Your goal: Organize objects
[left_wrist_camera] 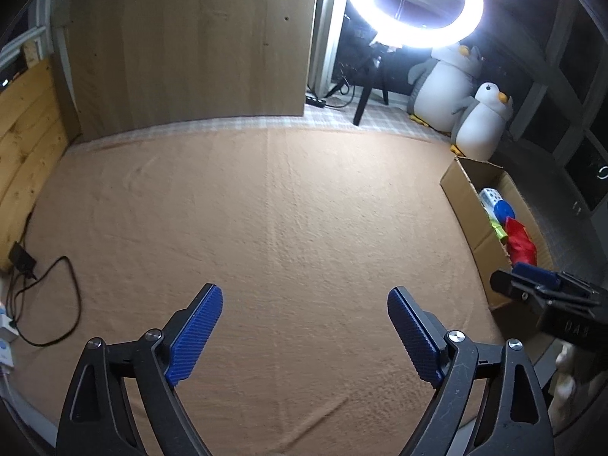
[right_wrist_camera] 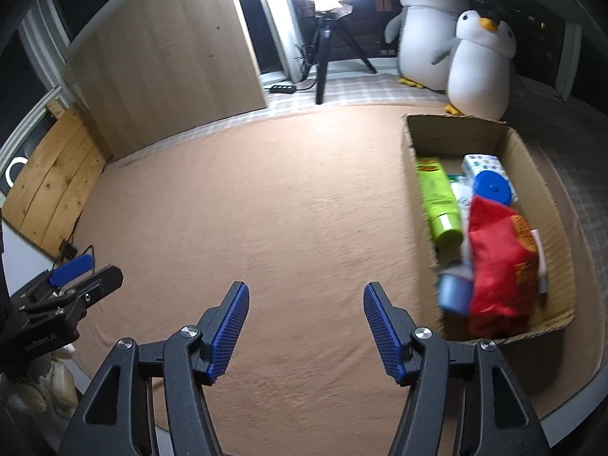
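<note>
A cardboard box [right_wrist_camera: 524,144] stands at the right on the tan blanket [right_wrist_camera: 285,190]. Inside lie a green tube [right_wrist_camera: 437,193], a red bag [right_wrist_camera: 501,258], a blue round lid [right_wrist_camera: 492,186], a patterned white pack [right_wrist_camera: 482,163] and a small blue-grey can [right_wrist_camera: 454,290]. My right gripper [right_wrist_camera: 306,292] hovers open over bare blanket left of the box, nothing between its blue pads. My left gripper [left_wrist_camera: 305,296] is open wide over the blanket, holding nothing. The box [left_wrist_camera: 463,190] shows at the right of the left wrist view, with the red bag [left_wrist_camera: 520,243] inside.
Two plush penguins [right_wrist_camera: 478,64] sit behind the box. A ring light on a tripod [right_wrist_camera: 326,49] stands at the back, beside a tall wooden panel [right_wrist_camera: 163,60]. Wooden boards [left_wrist_camera: 26,144] and a black cable [left_wrist_camera: 57,296] lie at the left. Each gripper appears at the other view's edge.
</note>
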A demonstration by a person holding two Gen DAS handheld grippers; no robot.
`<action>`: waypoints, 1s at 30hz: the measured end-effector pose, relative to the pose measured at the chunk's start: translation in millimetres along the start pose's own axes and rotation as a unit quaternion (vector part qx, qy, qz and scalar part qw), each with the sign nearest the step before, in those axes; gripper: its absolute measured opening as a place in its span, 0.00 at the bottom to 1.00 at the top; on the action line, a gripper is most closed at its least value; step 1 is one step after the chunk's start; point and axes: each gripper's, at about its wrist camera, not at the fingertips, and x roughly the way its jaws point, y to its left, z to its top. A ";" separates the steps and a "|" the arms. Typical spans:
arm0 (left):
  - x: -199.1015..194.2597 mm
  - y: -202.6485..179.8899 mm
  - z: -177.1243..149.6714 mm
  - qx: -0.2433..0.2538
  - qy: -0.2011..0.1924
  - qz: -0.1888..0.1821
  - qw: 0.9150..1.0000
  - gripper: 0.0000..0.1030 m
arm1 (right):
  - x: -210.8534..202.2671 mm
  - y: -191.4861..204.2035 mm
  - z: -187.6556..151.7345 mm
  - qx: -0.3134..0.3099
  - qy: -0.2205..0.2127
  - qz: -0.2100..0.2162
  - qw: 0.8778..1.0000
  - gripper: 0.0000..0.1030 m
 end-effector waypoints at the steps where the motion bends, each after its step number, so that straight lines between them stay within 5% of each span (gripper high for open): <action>1: -2.4 1.3 -0.2 0.000 -0.002 0.003 1.000 0.89 | -0.3 3.6 -1.7 0.000 -0.001 0.000 1.000 0.57; 16: -27.3 22.8 -5.0 -0.017 -0.018 0.016 1.000 0.91 | -26.9 56.1 -9.0 -0.032 -0.047 -0.026 0.998 0.67; 30: -32.2 23.8 -2.8 -0.010 -0.023 0.018 1.000 0.92 | -30.0 63.2 -6.0 -0.024 -0.059 -0.027 0.998 0.68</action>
